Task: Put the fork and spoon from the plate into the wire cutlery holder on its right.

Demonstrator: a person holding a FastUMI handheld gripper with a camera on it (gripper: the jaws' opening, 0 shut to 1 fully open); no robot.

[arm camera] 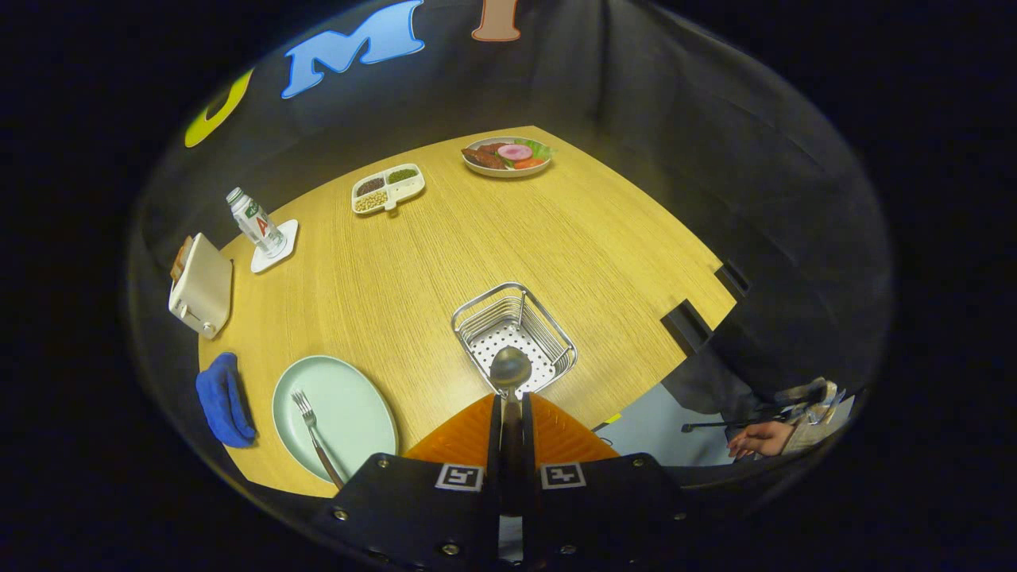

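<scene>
My gripper is shut on the spoon's handle, and the spoon sticks forward with its bowl hanging over the near rim of the wire cutlery holder. The holder stands on the wooden table just ahead of the fingers; its perforated floor shows bare. To the left of the fingers lies the pale green plate with the fork still on it, tines pointing away from me.
A blue cloth lies left of the plate, a white toaster beyond it. Farther off stand a bottle on a white coaster, a divided snack tray and a food plate. A person's hand rests off the table's right edge.
</scene>
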